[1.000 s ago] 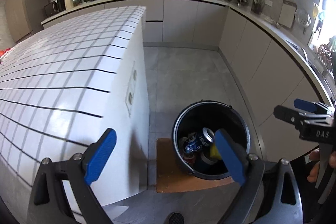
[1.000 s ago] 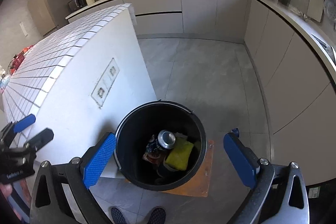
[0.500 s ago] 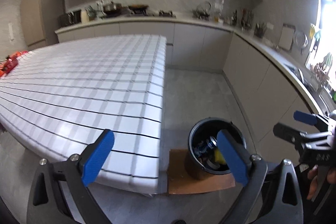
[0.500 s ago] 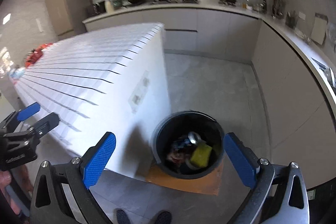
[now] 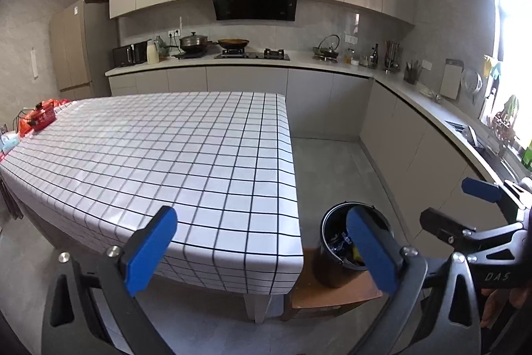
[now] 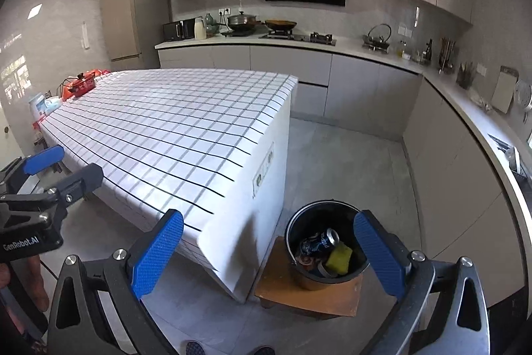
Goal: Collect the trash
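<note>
The black trash bin (image 6: 309,280) stands on a low brown stool (image 6: 332,296) beside the table's end. Inside it lie a blue drink can (image 6: 317,243), a yellow sponge (image 6: 339,257) and other scraps. My right gripper (image 6: 267,238) is open and empty, high above and back from the bin. My left gripper (image 5: 262,238) is also wide open with nothing between its blue pads; the bin (image 5: 327,268) shows behind its right finger. Each gripper appears in the other's view: the right gripper (image 5: 455,205) at the right edge, the left gripper (image 6: 66,165) at the left edge.
A long table with a white checked cloth (image 5: 166,155) fills the left and middle. Red items (image 6: 81,82) sit at its far end. Kitchen counters (image 5: 415,95) run along the back and right walls. Grey floor (image 6: 349,162) lies between table and cabinets. The person's shoes (image 6: 196,348) show below.
Both grippers have risen and drawn back from the bin, which now looks smaller and lower. The whole tabletop and upper cabinets have come into view. Both stay open.
</note>
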{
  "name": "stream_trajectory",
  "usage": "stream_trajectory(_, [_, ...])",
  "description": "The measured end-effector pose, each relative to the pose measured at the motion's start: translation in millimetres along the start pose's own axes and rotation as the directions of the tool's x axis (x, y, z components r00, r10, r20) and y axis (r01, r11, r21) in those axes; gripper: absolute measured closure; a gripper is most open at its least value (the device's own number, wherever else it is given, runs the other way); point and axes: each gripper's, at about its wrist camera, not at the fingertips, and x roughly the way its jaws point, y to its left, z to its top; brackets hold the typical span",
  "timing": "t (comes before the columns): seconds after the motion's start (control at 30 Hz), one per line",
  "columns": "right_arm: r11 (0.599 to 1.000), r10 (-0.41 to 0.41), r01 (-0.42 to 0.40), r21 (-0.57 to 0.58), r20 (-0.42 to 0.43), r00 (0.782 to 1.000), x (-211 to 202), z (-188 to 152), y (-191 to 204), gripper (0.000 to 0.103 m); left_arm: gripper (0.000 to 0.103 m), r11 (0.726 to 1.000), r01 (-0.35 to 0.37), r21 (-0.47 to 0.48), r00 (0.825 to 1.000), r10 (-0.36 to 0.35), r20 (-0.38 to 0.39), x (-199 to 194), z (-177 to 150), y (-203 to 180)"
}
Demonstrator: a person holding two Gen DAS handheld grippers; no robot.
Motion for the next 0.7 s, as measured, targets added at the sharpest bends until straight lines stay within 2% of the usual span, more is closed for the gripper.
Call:
stream_trajectory(0.33, [0.999,-0.037,0.037,0.0,0.05,0.998,-33,-6,23,0.0,0.001,1.0,0.008,0.022,0.999,-0.008,0.031,-12,-4,8])
stream_trajectory(0.57, [0.999,-0.042,0.041,0.011,0.073,0.996,-44,-7,23,0.0,0.001,0.999,0.015,0.032,0.998,-0.017,0.064,-25,-5,3])
stream_trajectory(0.7, [0.999,-0.046,0.045,0.016,0.084,0.995,-48,-9,24,0.0,0.001,0.999,0.02,0.031,0.998,-0.021,0.057,-27,-7,1])
